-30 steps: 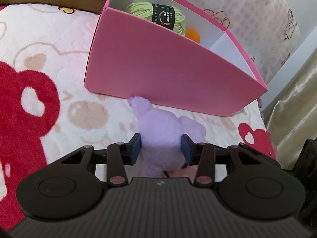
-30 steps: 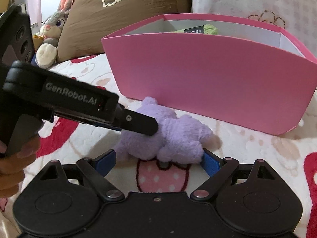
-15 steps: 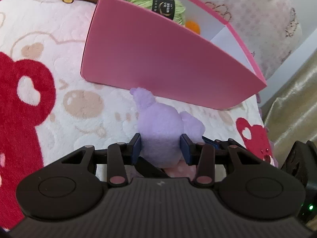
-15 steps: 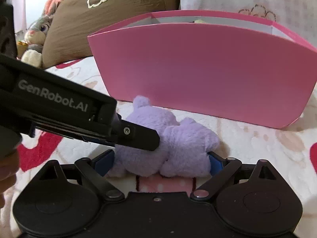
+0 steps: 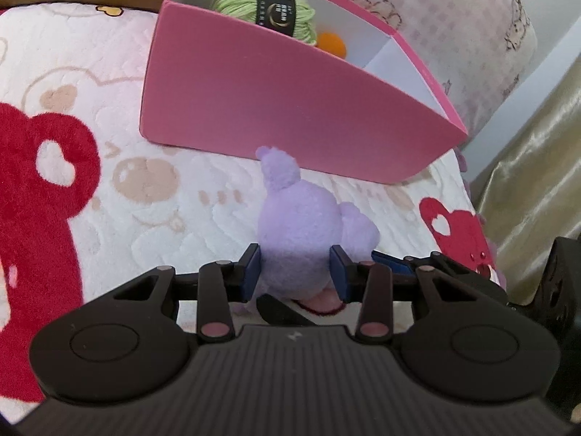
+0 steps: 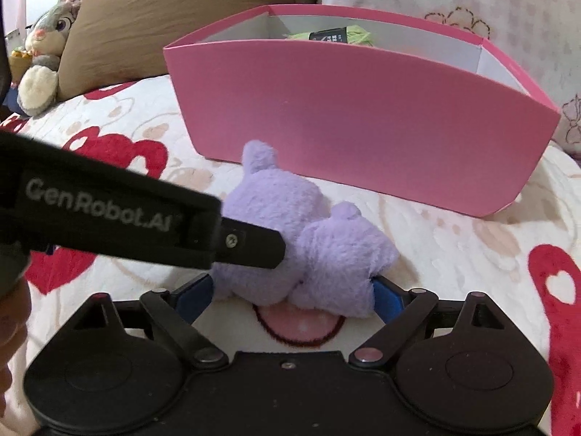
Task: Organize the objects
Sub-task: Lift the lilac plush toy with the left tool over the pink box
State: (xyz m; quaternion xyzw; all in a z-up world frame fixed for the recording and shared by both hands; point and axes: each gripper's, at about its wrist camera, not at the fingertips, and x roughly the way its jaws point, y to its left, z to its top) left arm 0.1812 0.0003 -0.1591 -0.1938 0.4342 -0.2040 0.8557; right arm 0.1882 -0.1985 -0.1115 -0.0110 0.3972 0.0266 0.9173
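Observation:
A purple plush toy (image 5: 301,225) is held above the patterned blanket in front of a pink box (image 5: 276,94). My left gripper (image 5: 295,270) is shut on the toy's body. My right gripper (image 6: 290,294) has closed in around the toy (image 6: 308,239) from the near side, its blue pads against the fur. The left gripper's finger (image 6: 250,243) crosses the right wrist view. Inside the box lie a green yarn skein (image 5: 268,11) and an orange ball (image 5: 330,43).
A brown pillow (image 6: 174,11) and a grey rabbit plush (image 6: 43,58) sit at the back left. A white patterned pillow (image 5: 454,25) stands behind the box. A gold curtain (image 5: 537,167) hangs at the right bed edge.
Both grippers have risen with the toy, which has lifted off the blanket. The right gripper's jaws have narrowed onto the toy. The box looks lower in both views.

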